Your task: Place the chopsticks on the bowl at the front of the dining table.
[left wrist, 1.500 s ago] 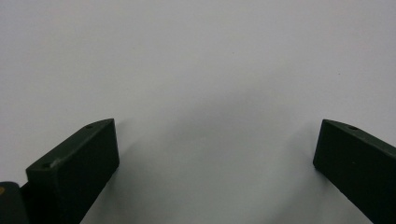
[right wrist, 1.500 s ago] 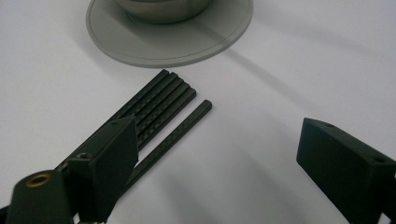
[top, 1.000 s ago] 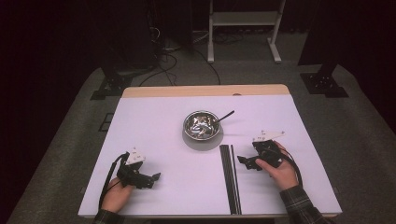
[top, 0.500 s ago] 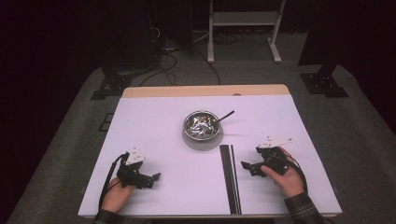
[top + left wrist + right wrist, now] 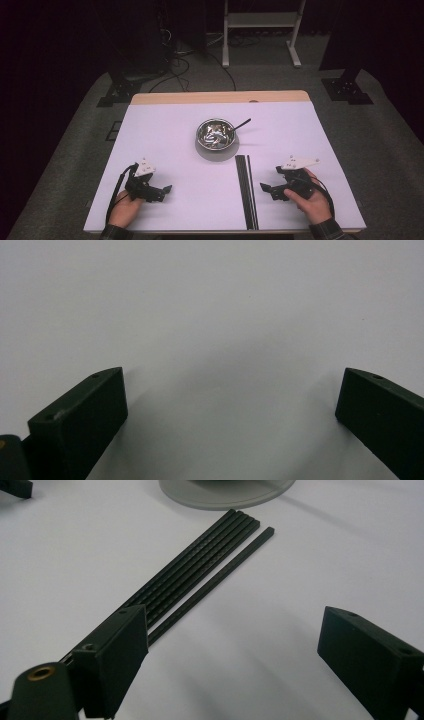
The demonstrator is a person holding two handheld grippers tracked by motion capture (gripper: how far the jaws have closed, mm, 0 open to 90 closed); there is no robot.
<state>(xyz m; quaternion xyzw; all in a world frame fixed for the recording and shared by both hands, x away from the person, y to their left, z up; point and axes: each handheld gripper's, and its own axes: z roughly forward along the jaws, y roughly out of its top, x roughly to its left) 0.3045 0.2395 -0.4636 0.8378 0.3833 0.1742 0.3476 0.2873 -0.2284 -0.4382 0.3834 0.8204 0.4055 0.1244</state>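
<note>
**Desk inventory: 2 claws, chopsticks, bowl**

- Right claw (image 5: 266,189): near the front right corner of the desk (image 5: 165,125), resting low on its surface, jaws spread wide, gripping nothing. In the right gripper view (image 5: 232,650) its left jaw stands just beside the chopsticks.
- Chopsticks (image 5: 247,190): black bundle lying flat, running from the front edge toward the bowl, just left of the right claw; 1 stick slightly apart (image 5: 210,582).
- Bowl (image 5: 216,134): metal, at desk centre on a grey disc, a utensil handle over its rim.
- Left claw (image 5: 167,190): near the front left corner, jaws wide apart, empty (image 5: 232,405).
</note>
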